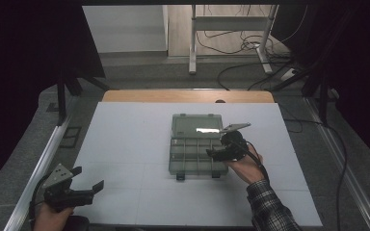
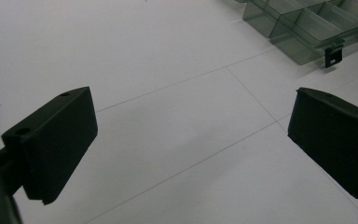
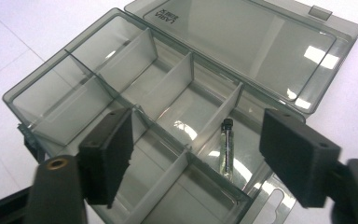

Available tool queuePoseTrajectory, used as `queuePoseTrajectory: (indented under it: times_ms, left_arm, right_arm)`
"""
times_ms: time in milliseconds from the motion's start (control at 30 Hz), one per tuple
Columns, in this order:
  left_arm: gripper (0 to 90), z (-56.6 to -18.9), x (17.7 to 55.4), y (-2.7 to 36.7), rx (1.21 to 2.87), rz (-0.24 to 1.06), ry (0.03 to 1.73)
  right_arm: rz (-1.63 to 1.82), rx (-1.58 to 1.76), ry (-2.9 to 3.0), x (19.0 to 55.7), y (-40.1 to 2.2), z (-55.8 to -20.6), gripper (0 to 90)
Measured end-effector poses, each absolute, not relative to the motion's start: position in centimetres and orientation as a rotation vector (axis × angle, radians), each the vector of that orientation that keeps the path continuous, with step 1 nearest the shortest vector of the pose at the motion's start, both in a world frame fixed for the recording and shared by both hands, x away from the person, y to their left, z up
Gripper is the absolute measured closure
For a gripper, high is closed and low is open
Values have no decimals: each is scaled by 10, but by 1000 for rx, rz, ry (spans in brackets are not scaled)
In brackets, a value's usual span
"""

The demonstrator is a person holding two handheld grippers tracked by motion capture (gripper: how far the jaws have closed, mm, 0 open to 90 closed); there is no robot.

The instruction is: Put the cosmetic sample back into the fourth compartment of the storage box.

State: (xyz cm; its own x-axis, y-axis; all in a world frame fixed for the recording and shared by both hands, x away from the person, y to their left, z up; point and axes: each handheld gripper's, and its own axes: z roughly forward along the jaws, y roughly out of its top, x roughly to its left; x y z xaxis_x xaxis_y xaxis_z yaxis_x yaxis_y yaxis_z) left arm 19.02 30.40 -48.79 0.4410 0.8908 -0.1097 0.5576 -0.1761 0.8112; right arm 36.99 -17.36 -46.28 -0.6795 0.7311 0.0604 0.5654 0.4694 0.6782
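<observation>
1. Smoky grey translucent plastic makes up the compartment organizer box [image 1: 195, 156], which sits a little right of the middle of the white table [image 1: 125, 144], its lid [image 3: 242, 42] swung fully open and lying flat toward the far edge.
2. Thin dividers [image 3: 168, 88] split the tray into several cells in two rows; two dark latches [image 1: 180, 177] hang on its near wall.
3. One cell at the tray's right end, in the row next to the lid, holds a small clear glass vial with a black cap [image 3: 226, 149], lying on the cell floor. It touches neither jaw. The other cells that can be seen hold nothing.
4. Right gripper [image 3: 198, 154] hangs over the box's right end, jaws spread wide either side of the vial's cell, gripping nothing.
5. Left gripper [image 2: 191, 144] rests well apart from the box, near the table's near left corner. Its jaws stand wide open over bare table with nothing between them; the box's near corner and one latch [image 2: 334, 53] show far off in the left gripper view.
</observation>
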Motion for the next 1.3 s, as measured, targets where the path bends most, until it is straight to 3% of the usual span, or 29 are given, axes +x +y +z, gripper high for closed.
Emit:
queuePoseTrajectory:
  times_ms: [367,1300]
  left_arm:
    - [16,-488,190,304,1857,503,1229]
    - [16,-488,190,304,1858,501,1227]
  right_arm:
    - [1032,1061,2489,362,-177,-457,108]
    - [1014,1000,2473,341,-185,-455,10]
